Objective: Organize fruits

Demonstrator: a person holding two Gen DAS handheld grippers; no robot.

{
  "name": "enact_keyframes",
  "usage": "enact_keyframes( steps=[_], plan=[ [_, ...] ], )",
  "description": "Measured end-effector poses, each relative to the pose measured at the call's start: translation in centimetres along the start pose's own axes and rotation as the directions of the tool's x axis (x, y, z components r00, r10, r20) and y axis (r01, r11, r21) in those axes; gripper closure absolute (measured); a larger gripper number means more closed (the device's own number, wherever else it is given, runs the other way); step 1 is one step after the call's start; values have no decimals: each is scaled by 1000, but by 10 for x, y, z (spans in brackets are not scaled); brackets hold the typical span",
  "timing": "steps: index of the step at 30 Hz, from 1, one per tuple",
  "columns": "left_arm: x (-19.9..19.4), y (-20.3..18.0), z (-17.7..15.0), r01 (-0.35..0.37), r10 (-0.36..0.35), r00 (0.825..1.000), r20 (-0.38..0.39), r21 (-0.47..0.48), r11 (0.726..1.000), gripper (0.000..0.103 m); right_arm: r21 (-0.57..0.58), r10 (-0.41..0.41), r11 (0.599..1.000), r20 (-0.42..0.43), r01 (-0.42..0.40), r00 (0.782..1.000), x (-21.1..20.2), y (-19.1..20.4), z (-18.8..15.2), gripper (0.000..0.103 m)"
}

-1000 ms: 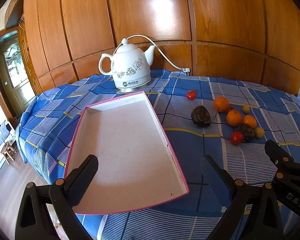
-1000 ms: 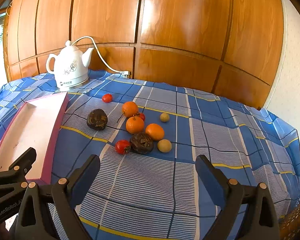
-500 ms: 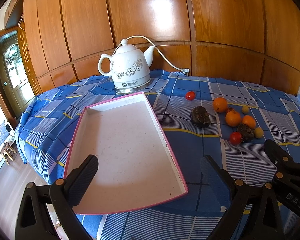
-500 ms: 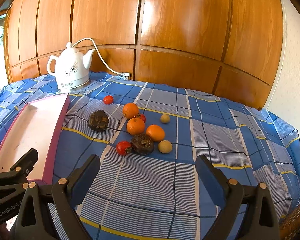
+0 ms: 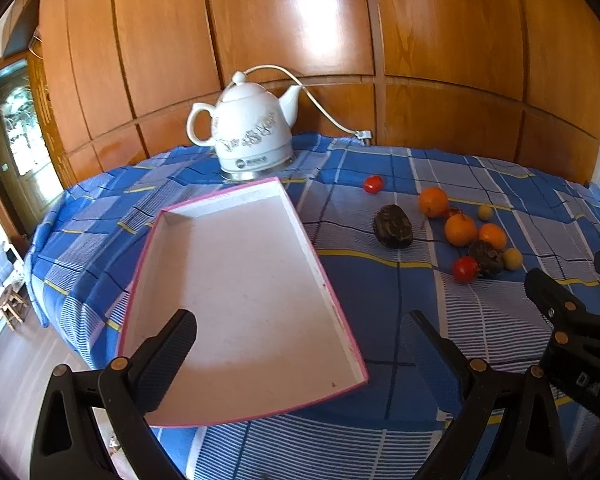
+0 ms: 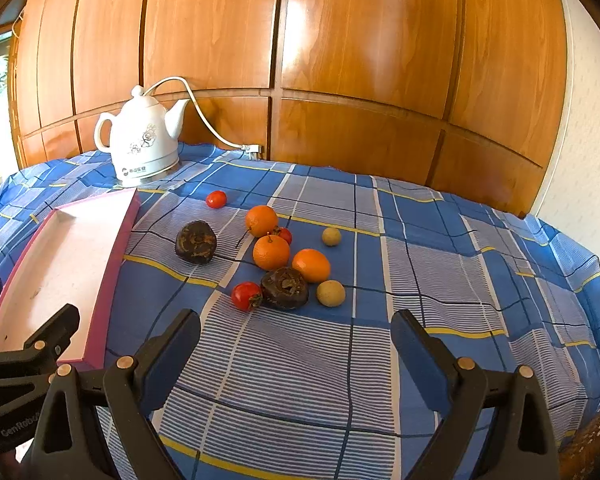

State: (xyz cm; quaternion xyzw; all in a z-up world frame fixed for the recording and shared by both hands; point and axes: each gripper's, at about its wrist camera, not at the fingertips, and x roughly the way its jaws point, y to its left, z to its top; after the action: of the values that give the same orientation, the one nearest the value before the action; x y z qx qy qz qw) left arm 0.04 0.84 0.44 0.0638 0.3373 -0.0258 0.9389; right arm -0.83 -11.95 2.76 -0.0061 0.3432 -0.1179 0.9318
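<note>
Right wrist view: right gripper point(image 6: 296, 344) jaws spread, empty; fruits point(image 6: 278, 258) cluster mid-frame, tray point(image 6: 116, 248) at left. Best approach the nearest tomato point(image 6: 246, 296) from above, avoiding its neighbours. Left gripper point(image 5: 300, 344) jaws also spread.

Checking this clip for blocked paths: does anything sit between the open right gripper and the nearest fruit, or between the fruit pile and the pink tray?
Nothing visible does. Only bare checked cloth lies between the right gripper and the nearest tomato. Toward the pink tray, one dark fruit lies apart on the cloth, itself a fruit to move.
</note>
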Motion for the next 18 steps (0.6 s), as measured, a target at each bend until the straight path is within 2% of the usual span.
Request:
enact_keyframes(
  steps=[2,4,6,7,9,12,15,18],
  plan=[
    [1,-1,0,16,-16,1000,-4,8,1000,0,5,3,1000,-5,-3,1000,2,-3,1,5],
    [0,0,2,72,-72,997,-2,5,997,0,18,7,1000,-9,-7,1000,4,-9,1,5],
    [-1,6,8,247,-247,969,-12,-36,968,0,47,17,999,-26,-16,1000,9,-18,2,6],
    [0,8,12,295,-296,955,-11,-54,954,0,63,24,998,-35,-22,999,11,-22,2,6],
    [-1,7,20,308,-308,951,-3,-34,951,0,94,34,995,-50,-29,998,15,-31,3,6],
    [1,5,39,365,-365,931,10,14,931,0,118,35,993,-59,-28,998,20,-40,2,8],
    [9,1,65,369,-371,929,22,64,927,0,133,43,991,-70,-34,997,24,-47,2,14],
    [33,2,93,424,-423,906,-17,34,905,0,139,59,989,-78,-47,995,29,-51,1,17]
  ],
)
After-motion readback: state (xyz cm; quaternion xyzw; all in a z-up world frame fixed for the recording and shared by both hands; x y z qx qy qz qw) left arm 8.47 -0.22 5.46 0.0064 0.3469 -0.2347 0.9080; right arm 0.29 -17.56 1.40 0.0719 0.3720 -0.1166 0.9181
